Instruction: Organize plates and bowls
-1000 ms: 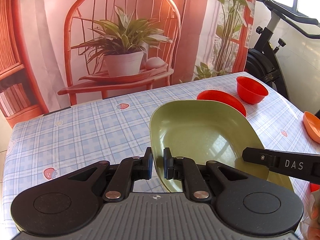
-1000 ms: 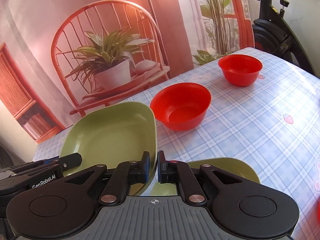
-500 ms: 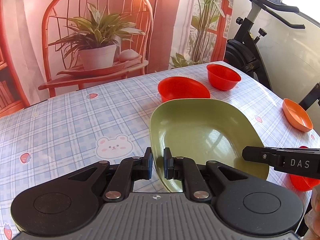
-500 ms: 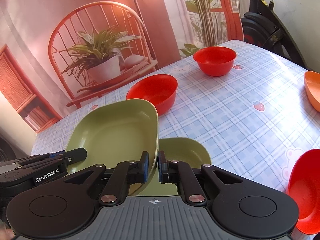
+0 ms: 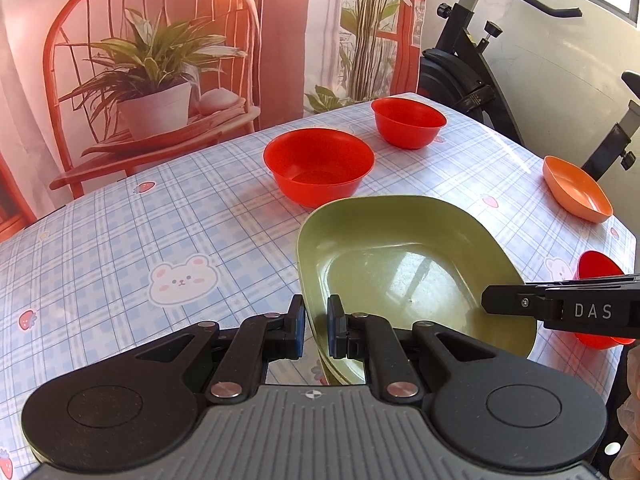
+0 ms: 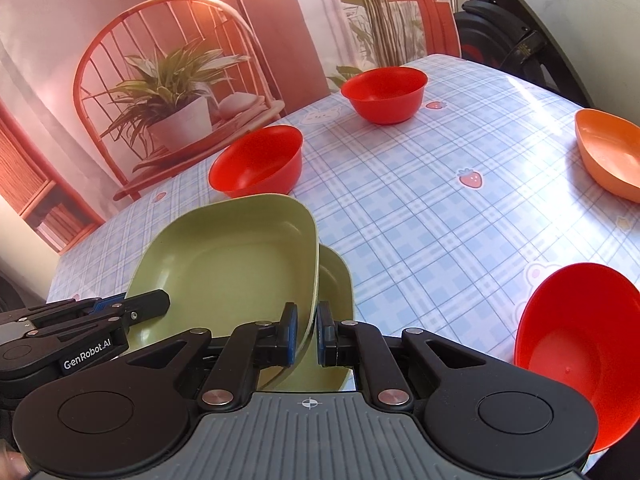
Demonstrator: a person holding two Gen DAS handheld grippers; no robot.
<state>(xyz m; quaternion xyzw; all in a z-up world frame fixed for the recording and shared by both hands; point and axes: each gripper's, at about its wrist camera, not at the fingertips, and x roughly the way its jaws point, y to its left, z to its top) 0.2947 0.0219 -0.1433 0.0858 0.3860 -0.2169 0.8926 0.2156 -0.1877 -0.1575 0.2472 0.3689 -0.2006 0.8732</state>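
Observation:
My left gripper [image 5: 316,332] is shut on the left rim of a green plate [image 5: 404,264], and my right gripper [image 6: 306,334] is shut on its right rim [image 6: 228,264]. The plate hangs just over a second green plate [image 6: 336,280] lying on the table. Two red bowls [image 5: 318,164] [image 5: 408,120] stand at the far side. An orange plate [image 5: 576,188] sits at the right edge. A third red bowl [image 6: 576,340] is at the near right.
The checked tablecloth [image 5: 160,220] covers the table, whose right edge [image 5: 624,236] drops off near the orange plate. An exercise bike [image 5: 472,64] stands behind the far right corner. A printed backdrop with chair and plant [image 5: 152,80] hangs behind.
Both grippers have carried the green plate rightward and back over the second green plate. The red bowls and orange plate have come into fuller view.

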